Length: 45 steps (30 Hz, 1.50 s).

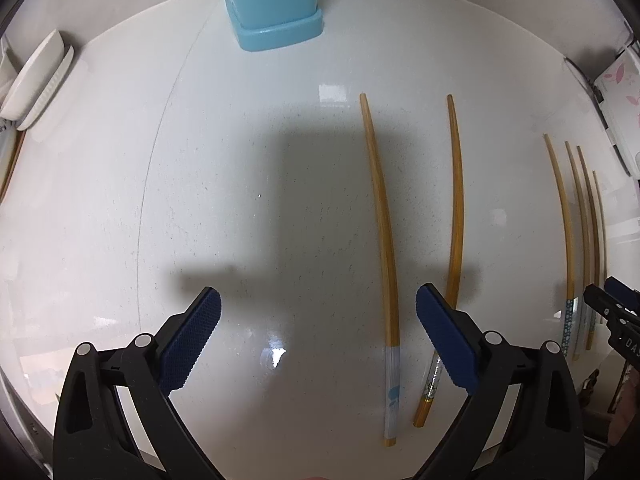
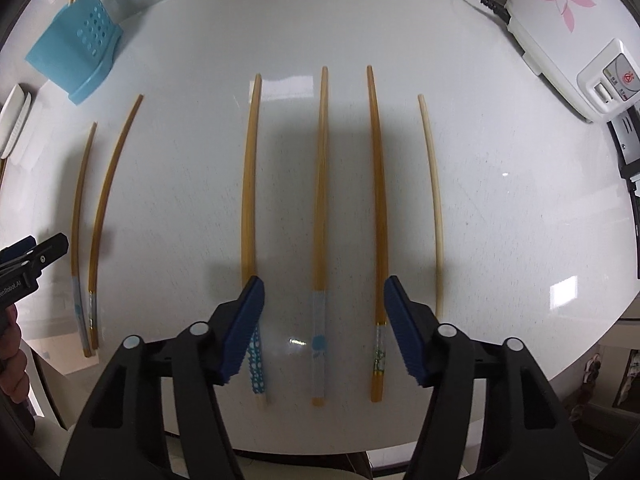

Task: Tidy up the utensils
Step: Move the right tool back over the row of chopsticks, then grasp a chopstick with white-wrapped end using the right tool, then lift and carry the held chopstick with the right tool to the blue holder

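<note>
The fingers of both grippers stand spread apart and hold nothing: the left gripper (image 1: 318, 322) hovers low over the glossy white round tabletop (image 1: 100, 200), and the right gripper (image 2: 324, 314) hangs above a row of chopsticks.

Most of the job looks undone. Six chopsticks lie loose on the tabletop, roughly parallel. Nearest the left gripper are two: a yellow-brown bamboo chopstick with a pale blue-dotted handle wrap (image 1: 382, 240), between that gripper's fingers, and a bare-looking amber one (image 1: 456, 208) just beside it, partly behind the right-hand finger. Under the right gripper lie a bamboo chopstick with a blue spotted handle (image 2: 250, 184), one with a pale checked handle (image 2: 320, 208), one with a green patterned band (image 2: 380, 200), and, a little apart, a thin cream-white chopstick (image 2: 434, 200).

The tall light-blue perforated plastic utensil holder (image 2: 80, 44) stands at the far edge, well apart from the row; a few sticks already rise from its top, so some sorting seems done.
</note>
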Available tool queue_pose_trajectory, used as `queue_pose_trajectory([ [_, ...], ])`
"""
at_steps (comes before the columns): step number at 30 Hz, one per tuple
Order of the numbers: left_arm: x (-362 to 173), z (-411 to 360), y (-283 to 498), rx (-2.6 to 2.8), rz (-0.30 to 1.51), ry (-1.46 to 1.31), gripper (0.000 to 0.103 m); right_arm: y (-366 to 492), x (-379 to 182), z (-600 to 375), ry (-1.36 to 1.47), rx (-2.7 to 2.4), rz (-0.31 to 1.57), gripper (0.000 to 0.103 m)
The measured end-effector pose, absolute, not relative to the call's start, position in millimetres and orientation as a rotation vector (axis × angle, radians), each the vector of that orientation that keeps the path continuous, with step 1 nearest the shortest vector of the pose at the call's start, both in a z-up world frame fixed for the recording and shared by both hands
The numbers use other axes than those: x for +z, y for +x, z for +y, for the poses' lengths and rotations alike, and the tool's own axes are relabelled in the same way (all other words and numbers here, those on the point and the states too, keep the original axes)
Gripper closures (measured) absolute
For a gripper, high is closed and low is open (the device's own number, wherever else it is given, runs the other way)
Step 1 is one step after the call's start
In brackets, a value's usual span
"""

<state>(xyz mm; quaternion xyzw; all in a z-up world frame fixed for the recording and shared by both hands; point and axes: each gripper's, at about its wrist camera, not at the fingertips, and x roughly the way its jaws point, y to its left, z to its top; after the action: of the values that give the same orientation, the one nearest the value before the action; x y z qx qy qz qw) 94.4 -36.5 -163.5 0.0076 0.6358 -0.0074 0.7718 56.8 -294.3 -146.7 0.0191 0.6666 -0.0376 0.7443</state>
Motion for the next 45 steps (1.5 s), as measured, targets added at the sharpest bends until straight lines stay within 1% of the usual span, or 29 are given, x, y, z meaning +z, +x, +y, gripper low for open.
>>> queue_pose_trajectory([
  [1, -164.8, -36.8, 93.8, -0.014, 1.385, 0.018, 0.009, 56.6, -147.8, -293.8, 0.036, -0.085, 1.472, 0.053],
  [5, -171.4, -38.0, 92.7, -0.005, 1.417, 0.033, 0.014, 56.0, -152.5, -290.9, 0.036, -0.076, 1.501, 0.057],
  [7, -174.5, -39.2, 93.1, -0.006, 1.43, 0.034, 0.015, 57.1, -155.1, -290.2, 0.039, -0.076, 1.515, 0.063],
  [9, -176.9, -40.0, 95.8, -0.005, 1.439, 0.037, 0.017, 56.4, -158.2, -288.9, 0.045, -0.073, 1.526, 0.065],
  [11, -179.0, -41.1, 96.5, -0.004, 1.449, 0.042, 0.021, 57.3, -160.9, -289.1, 0.044, -0.077, 1.533, 0.066],
  [13, -180.2, -43.9, 98.3, -0.005, 1.459, 0.044, 0.023, 58.4, -163.3, -289.4, 0.056, -0.069, 1.545, 0.071],
  [15, -178.3, -49.6, 103.2, -0.007, 1.467, 0.045, 0.028, 63.0, -165.9, -289.4, 0.057, -0.067, 1.548, 0.074],
  [17, -177.1, -54.1, 105.6, -0.013, 1.481, 0.038, 0.037, 66.2, -167.3, -288.5, 0.054, -0.064, 1.554, 0.076],
  [18, -176.4, -57.6, 108.2, -0.014, 1.488, 0.04, 0.04, 69.0, -168.6, -288.3, 0.056, -0.062, 1.557, 0.077],
  [20, -175.0, -61.4, 109.6, -0.021, 1.499, 0.047, 0.052, 70.8, -168.9, -285.7, 0.055, -0.061, 1.562, 0.079],
  [21, -174.4, -63.4, 111.6, -0.023, 1.503, 0.049, 0.055, 72.2, -169.2, -284.9, 0.055, -0.061, 1.566, 0.081],
  [22, -173.7, -65.2, 112.6, -0.025, 1.51, 0.054, 0.064, 73.7, -169.8, -285.7, 0.056, -0.061, 1.568, 0.082],
  [23, -173.3, -78.6, 120.1, -0.026, 1.516, 0.057, 0.075, 75.4, -171.7, -286.3, 0.058, -0.062, 1.573, 0.083],
  [24, -173.5, -81.5, 121.2, -0.03, 1.52, 0.06, 0.08, 76.7, -172.2, -286.0, 0.06, -0.064, 1.576, 0.085],
  [25, -173.6, -84.0, 122.7, -0.031, 1.523, 0.064, 0.091, 79.2, -172.4, -285.2, 0.062, -0.065, 1.578, 0.094],
  [26, -171.2, -79.3, 128.4, -0.03, 1.523, 0.069, 0.096, 80.8, -171.0, -285.4, 0.063, -0.063, 1.581, 0.096],
  [31, -164.1, -83.7, 136.8, -0.033, 1.526, 0.047, 0.096, 86.9, -169.8, -282.7, 0.058, -0.063, 1.587, 0.096],
  [33, -169.9, -65.8, 113.8, -0.039, 1.524, 0.045, 0.096, 87.8, -170.6, -280.3, 0.06, -0.062, 1.587, 0.096],
  [45, -140.7, -60.1, 94.6, -0.06, 1.474, 0.043, 0.096, 84.7, -156.0, -281.6, 0.087, -0.054, 1.548, 0.096],
])
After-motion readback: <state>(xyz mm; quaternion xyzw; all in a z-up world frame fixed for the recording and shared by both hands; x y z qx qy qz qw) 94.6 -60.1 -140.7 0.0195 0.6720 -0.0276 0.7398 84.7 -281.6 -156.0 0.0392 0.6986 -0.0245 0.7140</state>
